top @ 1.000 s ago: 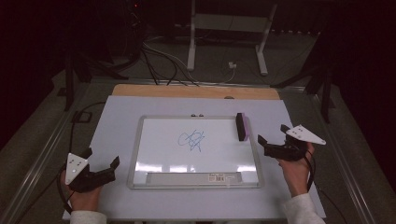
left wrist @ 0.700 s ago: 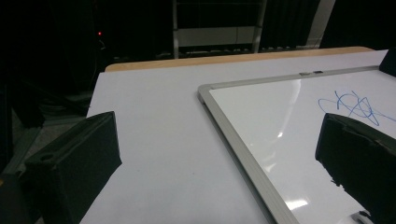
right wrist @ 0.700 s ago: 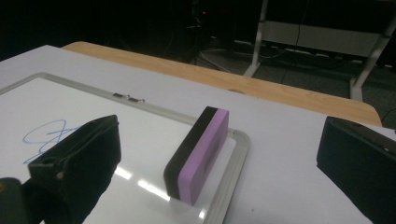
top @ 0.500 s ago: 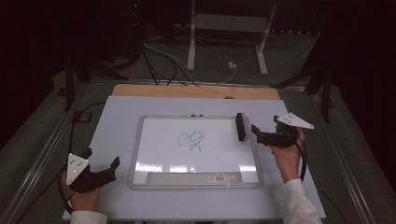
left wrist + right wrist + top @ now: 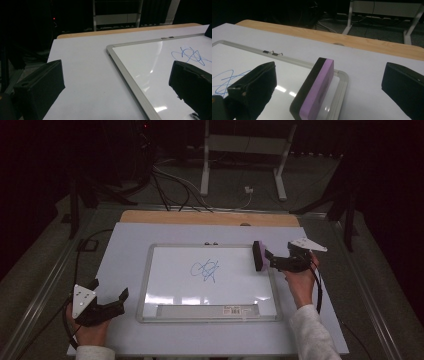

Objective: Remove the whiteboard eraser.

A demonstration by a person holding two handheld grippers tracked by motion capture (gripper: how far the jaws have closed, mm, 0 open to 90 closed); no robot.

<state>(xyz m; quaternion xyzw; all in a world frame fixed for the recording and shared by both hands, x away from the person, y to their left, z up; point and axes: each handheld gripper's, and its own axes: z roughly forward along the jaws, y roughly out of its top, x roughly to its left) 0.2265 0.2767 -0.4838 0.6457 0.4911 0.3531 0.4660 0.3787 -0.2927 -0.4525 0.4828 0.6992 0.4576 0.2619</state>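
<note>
A whiteboard [image 5: 145,285] lies flat in the middle of the white table, with a blue scribble [image 5: 205,270] near its centre. A purple and black eraser [image 5: 259,255] stands on edge at the board's right rim. My right gripper [image 5: 272,261] is open just right of it. In the right gripper view the eraser [image 5: 315,92] sits between the spread jaws, touching neither, on the board's frame [image 5: 343,80]. My left gripper [image 5: 107,302] rests open at the front left, off the board. Its view shows the board's corner [image 5: 110,47] and the scribble [image 5: 190,55].
The white table cover [image 5: 125,245] ends in a wooden strip [image 5: 210,217] at the back. Small clips [image 5: 211,243] sit on the board's top rim and a label strip [image 5: 200,310] lies along its front. A metal stand [image 5: 240,155] and cables [image 5: 170,180] are on the floor behind.
My right gripper has moved left and forward to the eraser, so its jaws now stand on either side of it. The left gripper has stayed put.
</note>
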